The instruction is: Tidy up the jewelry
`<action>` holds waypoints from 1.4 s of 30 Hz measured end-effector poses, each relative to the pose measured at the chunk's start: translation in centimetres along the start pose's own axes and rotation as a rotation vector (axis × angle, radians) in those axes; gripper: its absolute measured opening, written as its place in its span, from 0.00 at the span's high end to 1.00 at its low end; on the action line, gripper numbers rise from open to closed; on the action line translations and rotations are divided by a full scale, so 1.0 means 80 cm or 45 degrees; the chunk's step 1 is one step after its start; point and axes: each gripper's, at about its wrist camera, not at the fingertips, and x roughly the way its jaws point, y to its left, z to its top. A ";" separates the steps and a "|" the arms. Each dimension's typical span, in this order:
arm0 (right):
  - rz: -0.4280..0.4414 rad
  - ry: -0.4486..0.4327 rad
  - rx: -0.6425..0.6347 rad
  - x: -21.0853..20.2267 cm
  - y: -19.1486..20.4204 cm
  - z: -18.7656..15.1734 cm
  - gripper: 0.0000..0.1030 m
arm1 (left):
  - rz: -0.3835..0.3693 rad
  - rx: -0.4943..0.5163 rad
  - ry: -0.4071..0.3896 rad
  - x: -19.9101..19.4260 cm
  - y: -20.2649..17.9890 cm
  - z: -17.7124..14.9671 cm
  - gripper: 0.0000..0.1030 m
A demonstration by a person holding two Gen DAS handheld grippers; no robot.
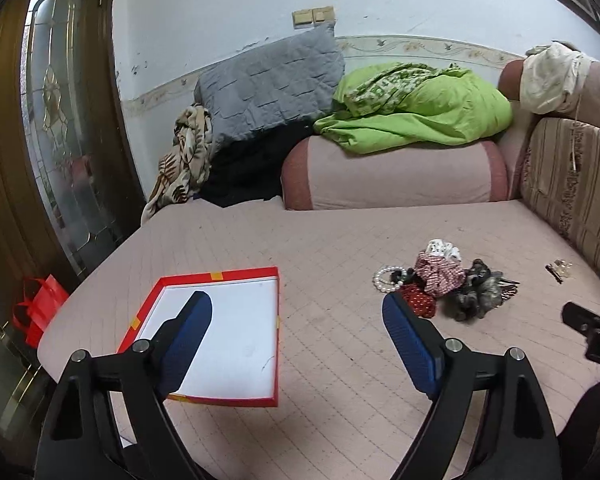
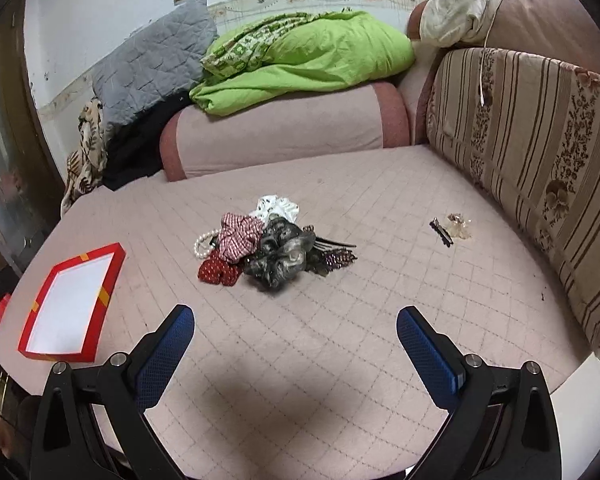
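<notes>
A shallow red box (image 1: pixel 162 285) (image 2: pixel 116 264) with a white bottom lies on the pink quilted sofa seat (image 1: pixel 340 248) (image 2: pixel 340 184), at the left. A heap of accessories lies in the middle: a pearl bracelet (image 1: pixel 382 280) (image 2: pixel 202 245), a red checked scrunchie (image 1: pixel 440 276) (image 2: pixel 240 236), a red dotted scrunchie (image 1: pixel 420 304) (image 2: pixel 218 272), a grey scrunchie (image 1: pixel 476 296) (image 2: pixel 280 256), a white one (image 1: pixel 444 249) (image 2: pixel 276 206) and dark hair clips (image 1: pixel 508 286) (image 2: pixel 336 258). My left gripper (image 1: pixel 298 306) hangs open above the seat between box and heap, nothing between its blue pads. My right gripper (image 2: pixel 294 318) is open too, in front of the heap.
A black clip (image 2: pixel 441 231) (image 1: pixel 553 273) and a small clear trinket (image 2: pixel 458 226) lie apart at the right, near the striped back cushion (image 2: pixel 540 168). A pink bolster (image 1: pixel 396 172), a green blanket (image 1: pixel 416 108) and a grey pillow (image 1: pixel 268 80) stand behind. A red bag (image 1: pixel 40 308) sits off the left edge.
</notes>
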 end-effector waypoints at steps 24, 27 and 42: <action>-0.230 0.183 -0.232 0.087 0.005 -0.009 0.00 | -0.076 0.004 0.311 0.096 -0.033 -0.048 0.16; -0.215 0.158 -0.175 0.092 -0.011 -0.002 0.01 | -0.092 0.007 0.350 0.111 -0.035 -0.053 0.16; 0.130 0.235 0.045 0.153 -0.069 0.041 0.35 | -0.416 0.046 0.444 0.205 -0.091 0.001 0.19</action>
